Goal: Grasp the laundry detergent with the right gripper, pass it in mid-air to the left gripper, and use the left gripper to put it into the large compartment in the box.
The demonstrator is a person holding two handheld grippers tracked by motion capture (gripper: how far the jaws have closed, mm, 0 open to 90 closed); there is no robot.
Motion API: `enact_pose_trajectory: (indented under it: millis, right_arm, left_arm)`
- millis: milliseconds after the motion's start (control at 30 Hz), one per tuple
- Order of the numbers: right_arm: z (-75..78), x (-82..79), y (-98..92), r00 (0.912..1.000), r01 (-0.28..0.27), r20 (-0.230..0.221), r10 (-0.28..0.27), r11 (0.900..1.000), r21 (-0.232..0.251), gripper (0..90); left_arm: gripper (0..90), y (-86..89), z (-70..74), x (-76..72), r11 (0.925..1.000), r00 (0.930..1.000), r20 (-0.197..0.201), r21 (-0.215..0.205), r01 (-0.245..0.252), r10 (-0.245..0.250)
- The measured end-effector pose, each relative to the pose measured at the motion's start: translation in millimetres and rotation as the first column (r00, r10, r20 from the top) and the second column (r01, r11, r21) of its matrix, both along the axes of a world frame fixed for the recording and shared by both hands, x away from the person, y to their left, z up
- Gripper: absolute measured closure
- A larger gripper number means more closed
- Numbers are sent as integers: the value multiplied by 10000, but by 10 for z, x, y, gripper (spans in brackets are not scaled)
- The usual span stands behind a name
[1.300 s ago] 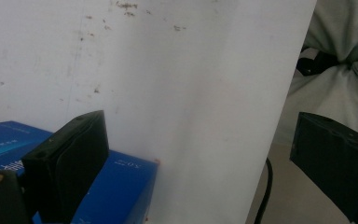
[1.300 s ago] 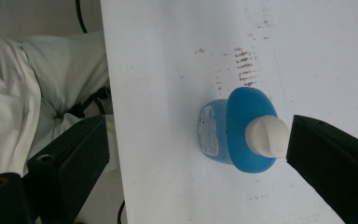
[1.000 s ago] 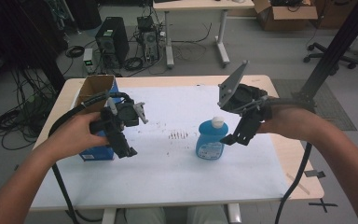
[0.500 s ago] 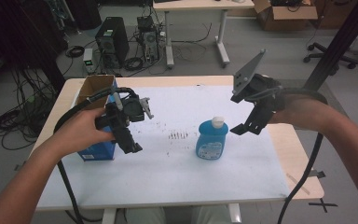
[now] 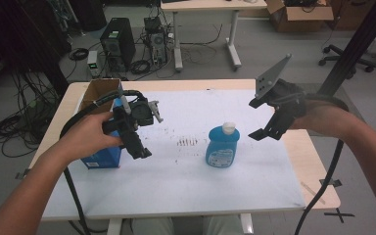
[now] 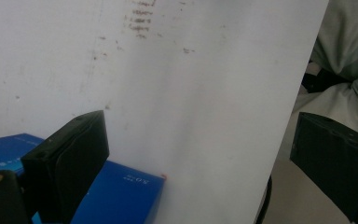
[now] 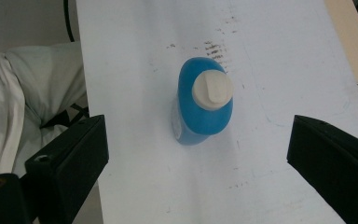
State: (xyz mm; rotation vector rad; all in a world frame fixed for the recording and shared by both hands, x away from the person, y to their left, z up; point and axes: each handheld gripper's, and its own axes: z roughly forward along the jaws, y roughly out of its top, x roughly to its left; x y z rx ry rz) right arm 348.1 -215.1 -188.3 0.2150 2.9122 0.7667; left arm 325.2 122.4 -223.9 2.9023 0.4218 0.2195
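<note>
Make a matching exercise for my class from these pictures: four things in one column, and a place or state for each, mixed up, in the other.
Things:
1. bottle
2. blue box
3. left gripper
4. right gripper

Places or states:
a. lies at the table's left side
b. open, held above the box
c. stands upright on the white sheet, cream cap on
d. open, held in the air right of the bottle

Pairs: 1-c, 2-a, 3-b, 4-d

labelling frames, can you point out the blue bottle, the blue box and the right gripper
blue bottle (image 7: 200,105), right gripper view, its blue shoulder
blue box (image 5: 100,156), high view, its front face
right gripper (image 5: 263,117), high view, between its open jaws
</note>
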Motion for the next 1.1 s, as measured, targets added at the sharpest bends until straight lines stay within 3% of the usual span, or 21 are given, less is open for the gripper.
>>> enact_pose_trajectory:
  millis: [667,1100]
  right_arm:
    - [-426,146,-156,9995,-141,-262,166,9957,915,46]
    - [-710,230,-217,9992,5,-387,41,9928,1196,44]
  left_arm:
    - [47,-34,-11,29,10000,10000,4,8,-7,7]
    - [47,-40,-54,74,9999,9999,-106,-43,-108,108]
